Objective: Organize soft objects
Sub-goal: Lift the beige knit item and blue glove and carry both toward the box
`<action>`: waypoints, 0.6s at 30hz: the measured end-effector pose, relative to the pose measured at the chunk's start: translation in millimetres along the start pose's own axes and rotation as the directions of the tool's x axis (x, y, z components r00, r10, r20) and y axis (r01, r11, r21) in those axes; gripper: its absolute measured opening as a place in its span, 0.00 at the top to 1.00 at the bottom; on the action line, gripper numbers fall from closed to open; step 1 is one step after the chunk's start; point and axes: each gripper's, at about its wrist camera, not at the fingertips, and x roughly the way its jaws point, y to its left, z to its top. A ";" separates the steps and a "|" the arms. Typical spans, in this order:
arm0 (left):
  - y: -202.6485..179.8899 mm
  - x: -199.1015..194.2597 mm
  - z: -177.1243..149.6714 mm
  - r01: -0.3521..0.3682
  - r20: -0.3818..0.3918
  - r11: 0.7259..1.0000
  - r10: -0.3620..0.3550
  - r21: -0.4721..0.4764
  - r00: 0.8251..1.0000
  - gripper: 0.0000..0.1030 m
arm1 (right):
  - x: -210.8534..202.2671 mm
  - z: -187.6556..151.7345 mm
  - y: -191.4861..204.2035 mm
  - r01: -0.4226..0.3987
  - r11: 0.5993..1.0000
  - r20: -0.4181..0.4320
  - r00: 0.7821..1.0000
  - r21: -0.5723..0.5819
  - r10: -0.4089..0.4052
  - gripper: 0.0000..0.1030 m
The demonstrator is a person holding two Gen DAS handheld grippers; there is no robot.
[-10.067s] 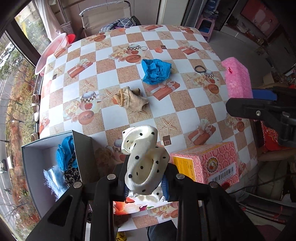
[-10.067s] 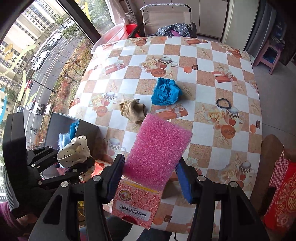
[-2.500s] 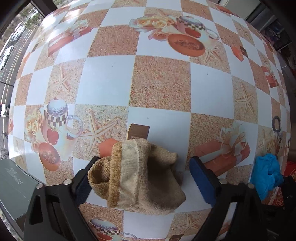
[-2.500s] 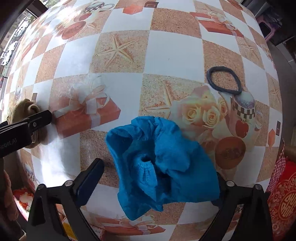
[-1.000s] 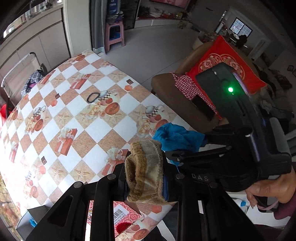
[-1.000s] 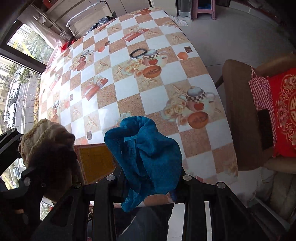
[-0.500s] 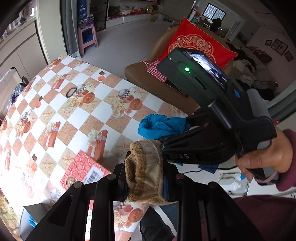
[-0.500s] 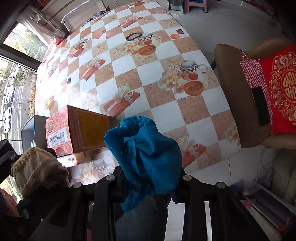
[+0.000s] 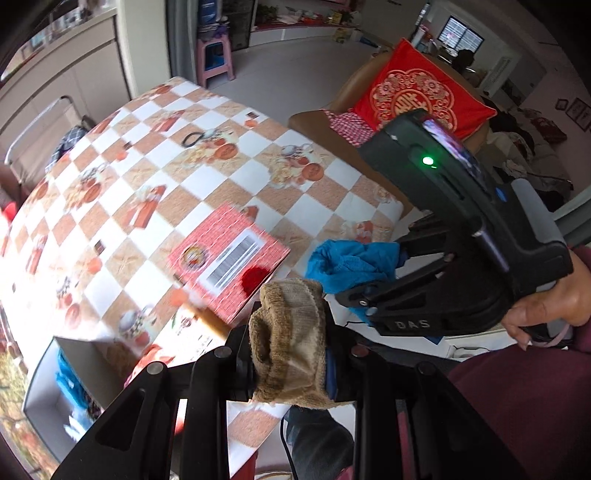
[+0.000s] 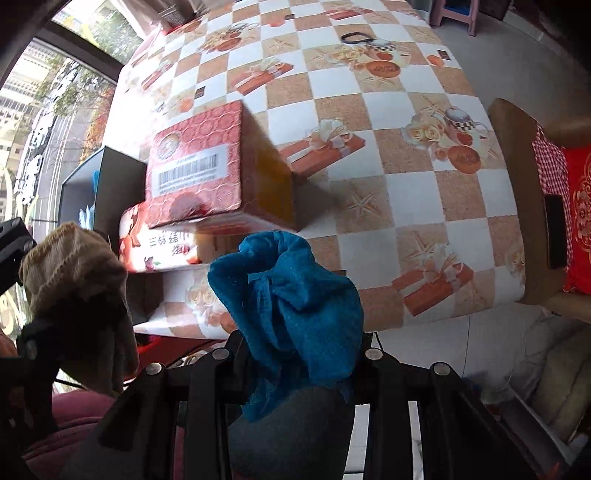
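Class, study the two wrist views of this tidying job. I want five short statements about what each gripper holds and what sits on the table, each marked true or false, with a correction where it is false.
1. The left gripper is clamped on a tan knitted sock. True.
2. The right gripper is open with nothing between its fingers. False: it is shut on a crumpled blue cloth.
3. A black hair tie lies on the checkered tablecloth. True.
4. The red patterned box with the barcode label stands on the floor. False: it rests on the table.
5. The open dark box at the table's near edge has nothing in it. False: blue fabric shows inside.
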 end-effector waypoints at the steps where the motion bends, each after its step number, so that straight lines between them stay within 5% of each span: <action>1: 4.8 -1.2 -6.4 -0.010 -0.004 1.000 0.010 -0.016 1.000 0.72 | 2.3 -0.5 6.9 -0.001 1.000 -0.008 1.000 -0.024 0.001 0.67; 9: 49.1 -17.2 -49.2 -0.062 -0.006 0.980 0.062 -0.189 0.998 0.72 | 4.9 -3.9 65.4 0.008 0.968 -0.032 0.999 -0.252 -0.016 0.67; 18: 97.5 -39.2 -86.8 -0.114 0.031 0.907 0.138 -0.405 0.990 0.71 | 0.4 8.8 125.7 -0.006 0.904 -0.038 0.999 -0.428 -0.011 0.67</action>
